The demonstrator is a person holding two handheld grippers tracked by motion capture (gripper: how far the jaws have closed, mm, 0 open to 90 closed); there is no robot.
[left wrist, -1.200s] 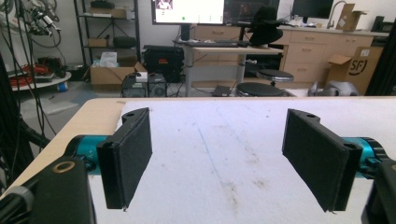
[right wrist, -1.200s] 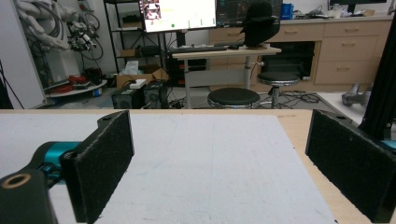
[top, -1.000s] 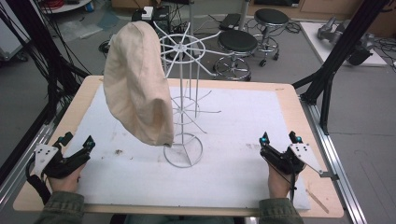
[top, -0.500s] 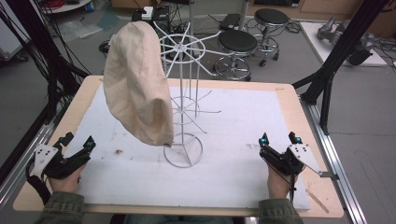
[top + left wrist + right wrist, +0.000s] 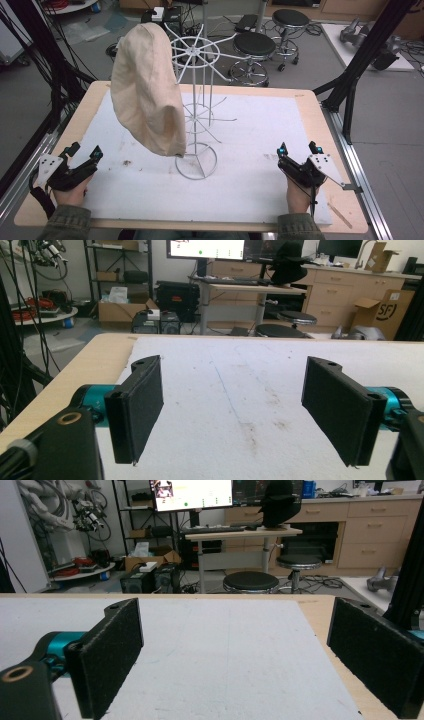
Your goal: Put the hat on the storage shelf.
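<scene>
Left tongs (image 5: 84,151) and right tongs (image 5: 299,148) wide open, holding nothing.

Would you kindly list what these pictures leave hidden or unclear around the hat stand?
- High view: the cream cloth hat covers the left arms of the white wire stand.
- High view: the hat's opening faces away, so its inside is hidden.
- High view: the small brown stains are too small to identify.

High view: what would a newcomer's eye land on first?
The tall white wire rack standing mid-table, with a cream cloth hat hanging on its left side. Then the two hand-held grippers resting apart near the front edge, the left gripper and the right gripper, both with jaws open and holding nothing.
</scene>
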